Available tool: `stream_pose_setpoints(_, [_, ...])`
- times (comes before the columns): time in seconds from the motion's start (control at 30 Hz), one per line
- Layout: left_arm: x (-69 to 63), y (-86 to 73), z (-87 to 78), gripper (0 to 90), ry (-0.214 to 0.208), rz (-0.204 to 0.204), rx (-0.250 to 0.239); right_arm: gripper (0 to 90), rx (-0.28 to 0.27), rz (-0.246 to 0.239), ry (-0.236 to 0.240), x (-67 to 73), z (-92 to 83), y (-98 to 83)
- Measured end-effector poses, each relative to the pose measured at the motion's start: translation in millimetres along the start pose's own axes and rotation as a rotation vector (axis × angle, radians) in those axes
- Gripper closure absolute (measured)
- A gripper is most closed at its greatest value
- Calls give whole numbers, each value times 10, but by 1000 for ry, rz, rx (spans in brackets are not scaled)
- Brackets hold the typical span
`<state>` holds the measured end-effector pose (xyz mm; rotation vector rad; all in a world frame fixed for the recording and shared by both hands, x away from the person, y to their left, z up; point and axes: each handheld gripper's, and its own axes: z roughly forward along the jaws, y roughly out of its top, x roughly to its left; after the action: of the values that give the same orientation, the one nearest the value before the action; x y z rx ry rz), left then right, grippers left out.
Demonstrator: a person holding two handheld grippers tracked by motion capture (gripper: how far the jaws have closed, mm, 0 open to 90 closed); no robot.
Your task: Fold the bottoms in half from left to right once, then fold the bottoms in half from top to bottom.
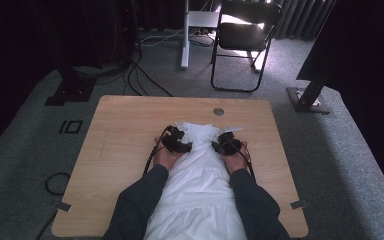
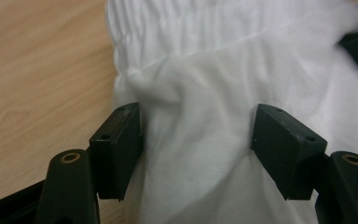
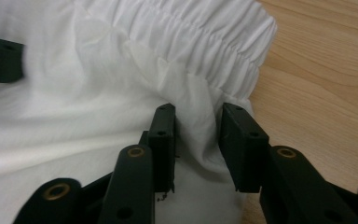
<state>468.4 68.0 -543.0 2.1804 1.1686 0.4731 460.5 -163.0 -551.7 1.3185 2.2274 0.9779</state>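
Note:
A white garment [image 1: 200,180] with a gathered elastic band [image 3: 205,42] lies on the wooden table [image 1: 120,130], its band end away from the person. My left gripper [image 1: 177,143] sits at the band's left corner. In the left gripper view it [image 2: 196,135] stands open, jaws wide apart with loose cloth [image 2: 196,93] bulging between them. My right gripper [image 1: 226,145] sits at the band's right corner. In the right gripper view it [image 3: 198,135] has its jaws drawn close on a raised fold of the cloth just below the band.
The garment's lower part runs off the table's near edge between the person's sleeves [image 1: 140,200]. Bare wood lies to either side. A round grommet [image 1: 218,111] sits near the far edge. A folding chair [image 1: 245,35] and floor cables [image 1: 145,80] stand beyond.

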Motion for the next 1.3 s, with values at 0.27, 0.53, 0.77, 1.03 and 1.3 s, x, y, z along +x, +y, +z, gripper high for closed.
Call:
stream_pose_setpoints(0.27, [164,-26,-21,588,-49,-19,-11,505,3,9,14,-8,5,-2])
stream_pose_setpoints(0.53, [294,-82,-38,778,-135,-73,-31,353,-15,51,36,-69,-12,-3])
stream_pose_setpoints(0.77, [340,-107,-32,777,-171,-107,-49,245,5,100,44,-158,39,45])
stream_pose_setpoints(1.03, [366,-122,-29,775,-188,-118,-56,230,15,54,32,-7,203,176])
stream_pose_setpoints(1.3, [362,-127,-30,775,-186,-118,-59,366,10,-8,7,84,262,224])
